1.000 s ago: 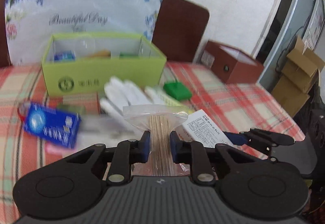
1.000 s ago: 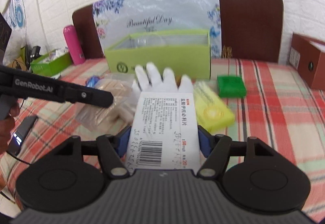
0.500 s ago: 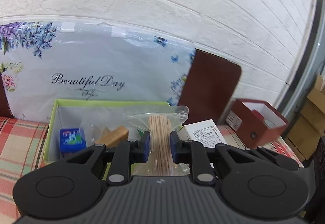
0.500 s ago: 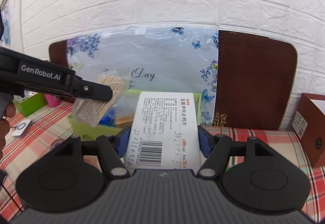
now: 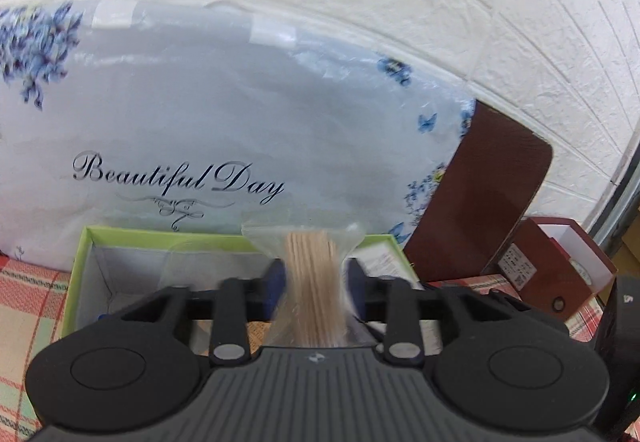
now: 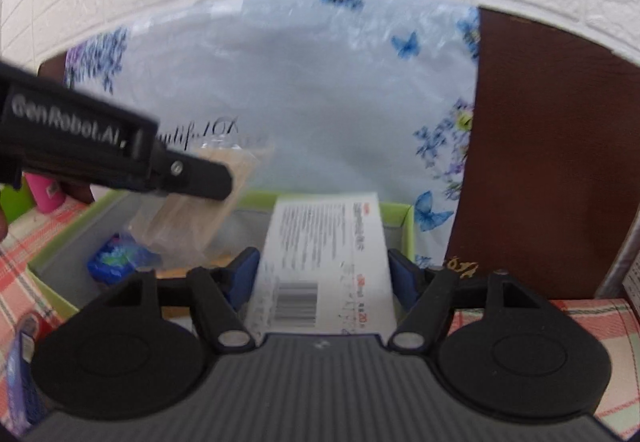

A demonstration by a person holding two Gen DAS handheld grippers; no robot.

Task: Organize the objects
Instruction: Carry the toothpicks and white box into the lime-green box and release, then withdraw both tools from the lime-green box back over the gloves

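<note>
The green open box (image 5: pixel 120 234) stands just under both grippers. In the left wrist view, my left gripper (image 5: pixel 315 278) hangs over it with its jaws opening. A clear bag of wooden sticks (image 5: pixel 316 298) is still between them, with gaps on both sides. My right gripper (image 6: pixel 322 270) is over the right end of the green box (image 6: pixel 409 226), jaws opening too. The white medicine box (image 6: pixel 326 242) sits loose between its blue pads. The right wrist view also shows the left gripper (image 6: pixel 192 177) with the stick bag (image 6: pixel 188 219) below it, above a blue packet (image 6: pixel 116 262) in the box.
A plastic-wrapped floral panel (image 5: pixel 240 121) reading "Beautiful Day" leans behind the green box against a brown board (image 5: pixel 480 193) and a white brick wall. A brown carton (image 5: pixel 560 270) stands at the right, a pink bottle (image 6: pixel 44 195) at the left. Plaid cloth (image 5: pixel 24 302) covers the surface.
Both grippers have travelled forward from the cluttered cloth to above the green box. Their jaws have widened, so the pads no longer press the stick bag or the white box.
</note>
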